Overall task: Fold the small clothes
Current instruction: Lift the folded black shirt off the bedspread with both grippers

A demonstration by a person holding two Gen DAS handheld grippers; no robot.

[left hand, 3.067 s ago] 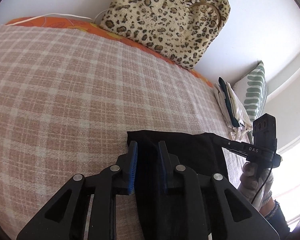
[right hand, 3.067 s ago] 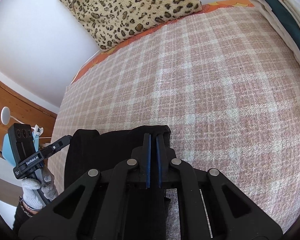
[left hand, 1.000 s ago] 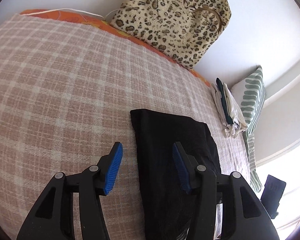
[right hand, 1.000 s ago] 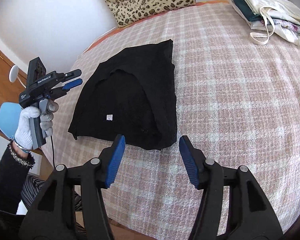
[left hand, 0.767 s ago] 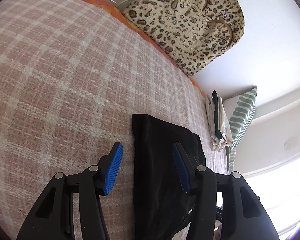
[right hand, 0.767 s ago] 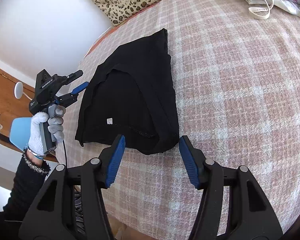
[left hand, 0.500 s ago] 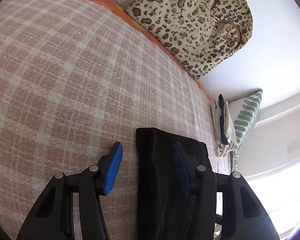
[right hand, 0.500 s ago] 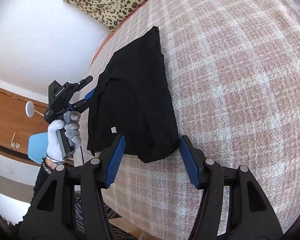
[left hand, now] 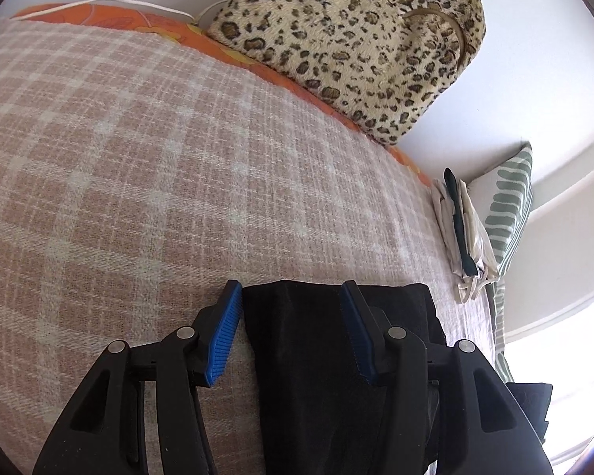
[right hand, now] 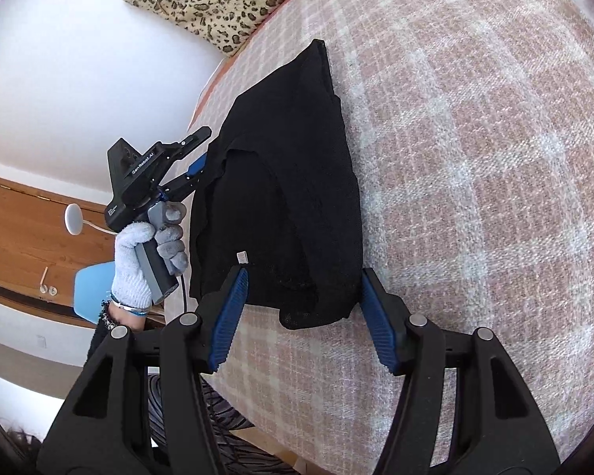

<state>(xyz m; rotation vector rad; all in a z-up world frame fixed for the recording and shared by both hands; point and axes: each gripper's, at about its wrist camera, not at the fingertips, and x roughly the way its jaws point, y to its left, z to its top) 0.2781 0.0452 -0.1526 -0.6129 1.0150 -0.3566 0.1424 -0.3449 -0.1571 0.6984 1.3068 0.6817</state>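
A black garment (right hand: 289, 182) lies folded on the plaid bed cover (right hand: 475, 158), a small white label (right hand: 241, 257) showing near its front end. My right gripper (right hand: 303, 277) stands open just over that front end, with the cloth lying between the blue pads and untouched by them. In the left wrist view the same garment (left hand: 316, 356) fills the bottom middle. My left gripper (left hand: 291, 297) is open astride its far left corner, one pad beside the cloth's edge, the other above the cloth. The right wrist view shows the left gripper (right hand: 202, 150) at the garment's side, held by a gloved hand (right hand: 146, 261).
A leopard-print bag (left hand: 356, 39) leans on the wall at the bed's far side. Folded clothes (left hand: 461, 233) and a green striped pillow (left hand: 507, 213) lie at the right end. The bed's near edge, a blue chair (right hand: 93, 289) and wooden furniture (right hand: 27, 221) show at left.
Both grippers have come down closer to the garment. The right one rolled and now has the cloth's front end between its pads; the left one slid up to the far corner.
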